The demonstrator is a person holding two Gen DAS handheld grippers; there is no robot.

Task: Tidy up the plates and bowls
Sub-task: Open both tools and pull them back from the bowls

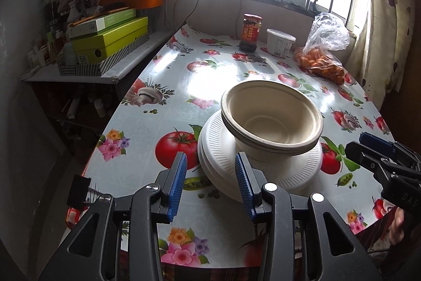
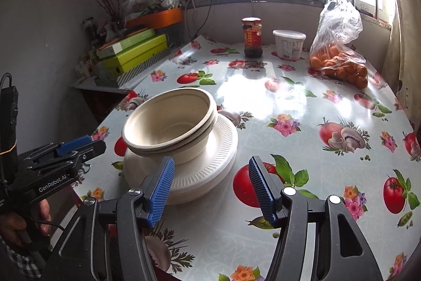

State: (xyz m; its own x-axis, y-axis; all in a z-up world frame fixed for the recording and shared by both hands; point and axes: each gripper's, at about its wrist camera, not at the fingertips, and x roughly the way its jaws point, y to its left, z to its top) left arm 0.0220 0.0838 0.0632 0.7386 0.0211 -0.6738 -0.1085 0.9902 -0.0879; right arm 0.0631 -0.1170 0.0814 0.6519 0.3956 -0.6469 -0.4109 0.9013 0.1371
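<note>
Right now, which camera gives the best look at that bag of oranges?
The right wrist view. There the bag of oranges sits unobstructed and larger, the fruit and the knotted plastic top both clear. The left wrist view also shows the bag, but smaller and squeezed toward the curved far edge of the table.

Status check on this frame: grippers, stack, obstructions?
Left gripper open, empty; right gripper open, empty. Bowls nested atop plates. Nothing blocking the stack.

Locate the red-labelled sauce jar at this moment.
The sauce jar stands upright at the table's far edge below the window, just left of the white tub, well beyond the stacked bowls.
</note>
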